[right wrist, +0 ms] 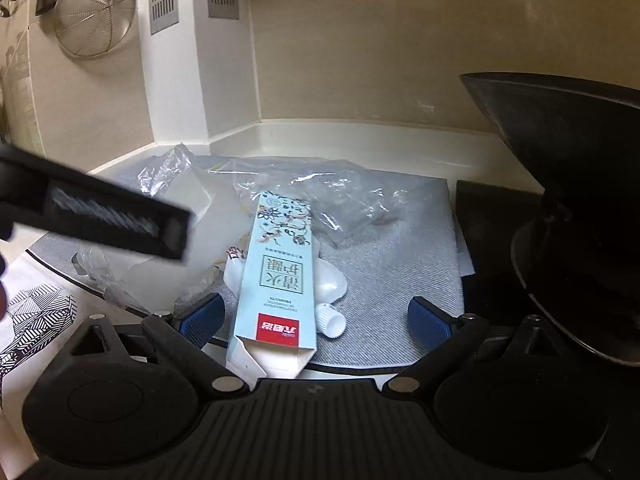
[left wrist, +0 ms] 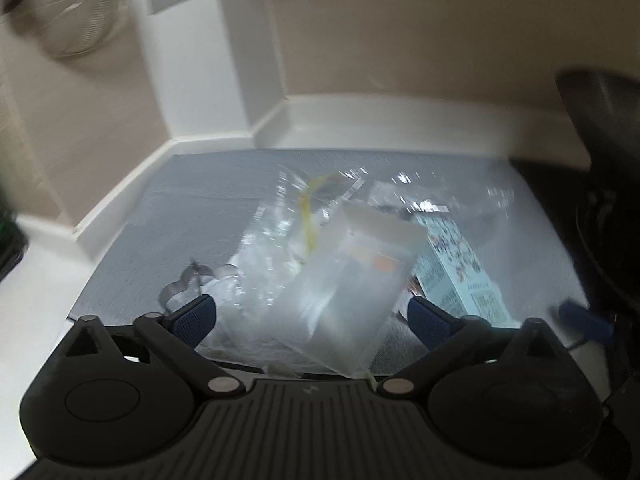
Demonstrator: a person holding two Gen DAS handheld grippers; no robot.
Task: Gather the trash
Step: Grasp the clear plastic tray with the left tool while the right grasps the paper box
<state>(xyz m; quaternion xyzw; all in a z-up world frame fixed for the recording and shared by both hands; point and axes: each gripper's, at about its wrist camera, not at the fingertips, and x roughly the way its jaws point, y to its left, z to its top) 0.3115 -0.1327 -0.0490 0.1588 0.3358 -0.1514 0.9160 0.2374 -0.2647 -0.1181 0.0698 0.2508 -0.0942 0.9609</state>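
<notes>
A pile of trash lies on a grey mat (right wrist: 380,272) on the counter. In the left wrist view my left gripper (left wrist: 312,320) is open, its blue pads either side of a frosted plastic pouch (left wrist: 348,280) lying over crumpled clear plastic (left wrist: 264,248). A light blue toothpaste box (left wrist: 456,272) lies to the right. In the right wrist view my right gripper (right wrist: 316,320) is open around the near end of the box (right wrist: 276,276), which lies over a white tube (right wrist: 330,300). Clear plastic wrap (right wrist: 340,196) lies behind it. The left gripper's finger (right wrist: 100,216) crosses the view at left.
A black wok (right wrist: 572,200) stands on the dark stove at the right, close to the mat. A wire strainer (right wrist: 94,12) hangs on the wall at the upper left. A black-and-white patterned sheet (right wrist: 32,316) lies at the left. The white counter backsplash (right wrist: 360,136) runs behind the mat.
</notes>
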